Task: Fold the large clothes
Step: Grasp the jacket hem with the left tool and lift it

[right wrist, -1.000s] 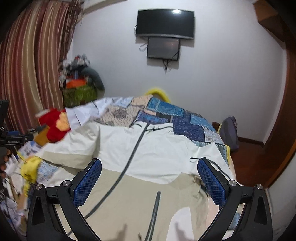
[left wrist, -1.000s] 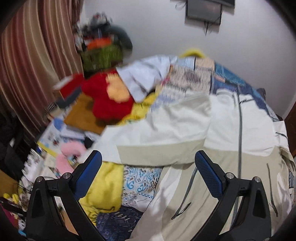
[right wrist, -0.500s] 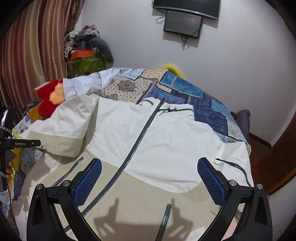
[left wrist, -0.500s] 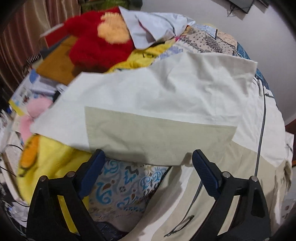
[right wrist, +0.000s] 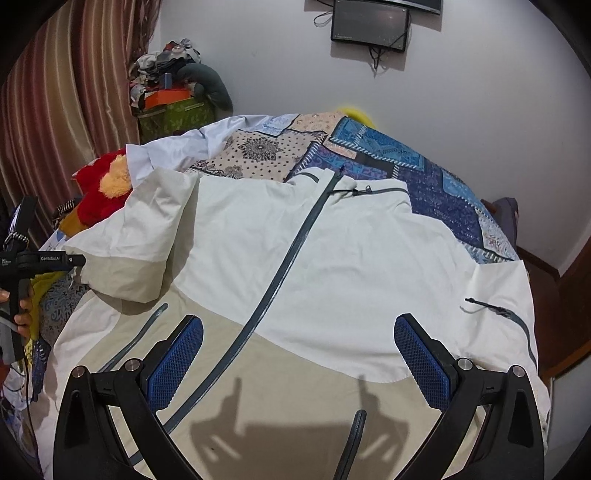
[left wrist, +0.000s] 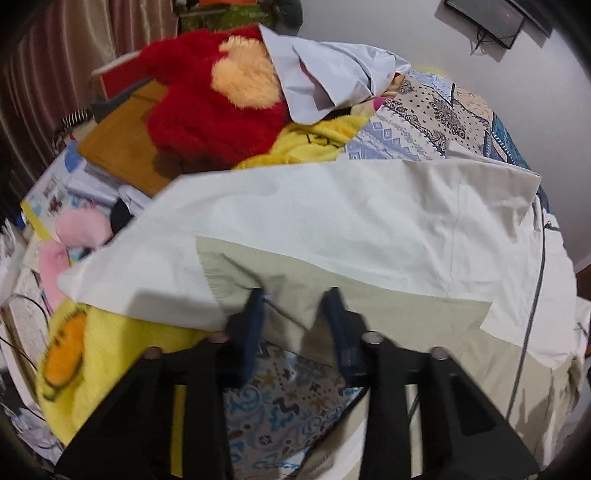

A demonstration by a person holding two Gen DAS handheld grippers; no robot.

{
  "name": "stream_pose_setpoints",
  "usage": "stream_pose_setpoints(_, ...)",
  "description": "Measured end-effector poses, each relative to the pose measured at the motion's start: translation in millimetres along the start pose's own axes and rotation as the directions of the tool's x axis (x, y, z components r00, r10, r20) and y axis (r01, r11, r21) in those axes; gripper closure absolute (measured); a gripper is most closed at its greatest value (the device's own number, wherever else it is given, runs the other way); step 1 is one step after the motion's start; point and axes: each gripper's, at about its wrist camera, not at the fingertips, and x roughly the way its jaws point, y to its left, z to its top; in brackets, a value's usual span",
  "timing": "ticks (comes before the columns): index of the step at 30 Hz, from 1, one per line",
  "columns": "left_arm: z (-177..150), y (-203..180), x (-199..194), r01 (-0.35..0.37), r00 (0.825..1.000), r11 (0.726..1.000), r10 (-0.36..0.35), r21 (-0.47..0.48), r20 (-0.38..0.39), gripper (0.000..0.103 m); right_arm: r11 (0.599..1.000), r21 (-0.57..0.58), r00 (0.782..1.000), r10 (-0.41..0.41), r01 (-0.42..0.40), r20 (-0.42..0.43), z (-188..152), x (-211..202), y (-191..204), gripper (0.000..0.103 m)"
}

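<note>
A large white and beige jacket [right wrist: 332, 258] with a grey zipper lies spread front-up on the bed. Its left sleeve [left wrist: 332, 229] is folded in over the body, white above and beige at the cuff end. My left gripper [left wrist: 295, 299] has its jaws narrowed around the sleeve's beige edge, pinching the cloth. It also shows at the left edge of the right wrist view [right wrist: 44, 260], beside the sleeve [right wrist: 129, 251]. My right gripper [right wrist: 295, 354] is wide open and empty, hovering above the jacket's beige lower part.
A patchwork bedspread [right wrist: 406, 166] covers the bed. A red plush toy [left wrist: 207, 110], a light blue shirt [left wrist: 325, 74], a yellow blanket [left wrist: 103, 354] and a brown board [left wrist: 122, 136] lie at the left side. A curtain [right wrist: 66, 110] hangs left; a screen [right wrist: 369, 22] hangs on the wall.
My left gripper moved down and forward to the sleeve and its jaws closed from wide open onto the beige edge. My right gripper dropped closer over the jacket, still open.
</note>
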Motion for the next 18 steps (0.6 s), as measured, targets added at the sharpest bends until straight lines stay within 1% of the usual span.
stream_pose_setpoints(1,2.3,-3.2,-4.2,-0.013,1.000,1.000,0.013,0.024,0.008,0.091,1.000,0.006,1.000,0.005,-0.005,-0.002,-0.7,-0.2,-2.3,0.000)
stream_pose_setpoints(2,4.2,-4.8,-7.2,-0.019,1.000,0.999,0.018,0.037,0.015,0.097,1.000,0.013,1.000,0.007,-0.007,-0.003,-0.8,-0.6,-3.5,0.000)
stream_pose_setpoints(3,7.0,-8.3,-12.6,-0.021,0.999,0.998,0.020,0.052,0.029,0.099,1.000,0.017,1.000,0.008,-0.008,-0.004,-1.0,-1.3,-4.2,0.000)
stream_pose_setpoints(5,12.0,-16.3,-26.5,-0.016,0.998,0.997,0.011,0.078,0.062,0.102,1.000,0.025,1.000,0.008,-0.008,-0.003,-1.4,-3.8,-7.4,0.000)
stream_pose_setpoints(7,18.5,-30.0,-46.5,0.014,0.994,0.994,-0.026,0.112,0.108,0.103,1.000,0.030,1.000,0.002,-0.002,0.005,-0.3,-8.6,-10.4,0.000)
stream_pose_setpoints(9,23.1,-43.2,-62.3,0.038,0.989,0.990,-0.056,0.138,0.133,0.103,0.999,0.037,1.000,-0.002,0.001,0.014,0.6,-14.4,-13.2,0.000)
stream_pose_setpoints(10,26.1,-53.7,-73.3,0.062,0.986,0.985,-0.085,0.159,0.143,0.103,0.999,0.040,1.000,-0.002,0.001,0.017,1.2,-16.4,-14.5,0.000)
stream_pose_setpoints(11,27.7,-61.2,-78.7,0.079,0.985,0.982,-0.103,0.171,0.140,0.103,0.999,0.046,1.000,-0.001,0.000,0.024,1.6,-19.7,-16.3,0.000)
stream_pose_setpoints(13,28.9,-71.9,-83.8,0.105,0.986,0.979,-0.126,0.177,0.108,0.099,0.998,0.063,0.999,0.002,-0.004,0.035,3.0,-27.5,-20.6,0.000)
stream_pose_setpoints(14,27.8,-73.6,-83.3,0.119,0.987,0.979,-0.134,0.164,0.085,0.089,0.998,0.069,0.999,0.004,-0.007,0.039,3.0,-30.2,-22.5,0.000)
stream_pose_setpoints(15,25.1,-72.7,-80.6,0.135,0.987,0.980,-0.145,0.144,0.062,0.068,0.997,0.075,0.999,0.007,-0.010,0.042,2.7,-32.7,-24.8,0.000)
stream_pose_setpoints(16,22.1,-70.6,-77.3,0.144,0.987,0.981,-0.151,0.127,0.049,0.055,0.997,0.082,0.999,0.011,-0.015,0.045,2.4,-35.6,-26.7,0.000)
stream_pose_setpoints(17,17.4,-63.9,-72.4,0.149,0.987,0.984,-0.154,0.097,0.047,0.039,0.996,0.089,0.999,0.016,-0.020,0.048,2.0,-38.8,-28.5,0.000)
stream_pose_setpoints(18,13.6,-61.4,-69.2,0.139,0.988,0.987,-0.143,0.078,0.053,0.035,0.995,0.092,0.999,0.019,-0.023,0.050,1.2,-40.8,-29.6,0.000)
